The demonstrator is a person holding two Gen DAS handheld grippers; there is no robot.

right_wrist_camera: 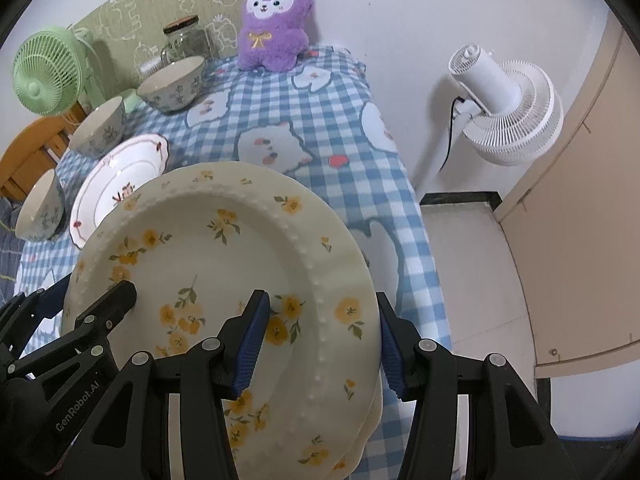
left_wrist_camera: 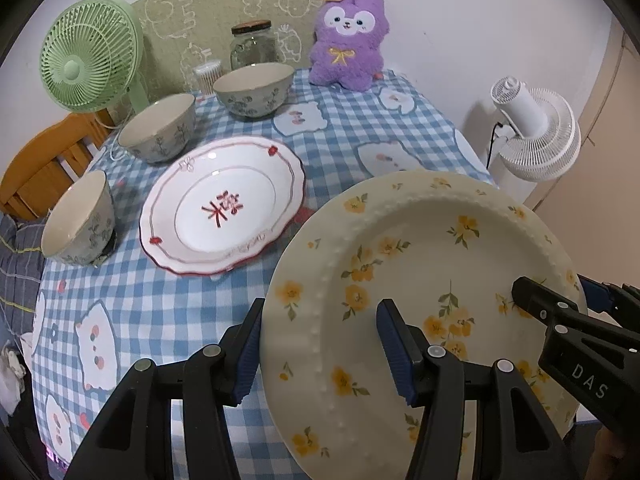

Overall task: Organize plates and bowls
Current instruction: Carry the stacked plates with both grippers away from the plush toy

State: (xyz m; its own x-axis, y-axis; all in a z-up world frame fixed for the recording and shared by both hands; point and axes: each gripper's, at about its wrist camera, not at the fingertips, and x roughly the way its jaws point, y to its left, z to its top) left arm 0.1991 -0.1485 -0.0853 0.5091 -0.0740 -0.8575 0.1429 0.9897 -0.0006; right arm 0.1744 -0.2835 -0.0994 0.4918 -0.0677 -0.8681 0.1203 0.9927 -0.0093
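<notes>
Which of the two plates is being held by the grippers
The cream plate with yellow flowers, gripped at opposite rims; the white red-trimmed plate lies on the tablecloth.

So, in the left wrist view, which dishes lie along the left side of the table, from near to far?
Nearest bowl → red-rimmed plate → middle bowl → far bowl, close to the glass jar.

On the bench [left_wrist_camera: 340, 148], three bowls [left_wrist_camera: 160, 128] line the left edge, a plate [left_wrist_camera: 224, 204] lies right of them, and a plush toy [left_wrist_camera: 348, 40] and jar [left_wrist_camera: 255, 44] stand behind.
</notes>
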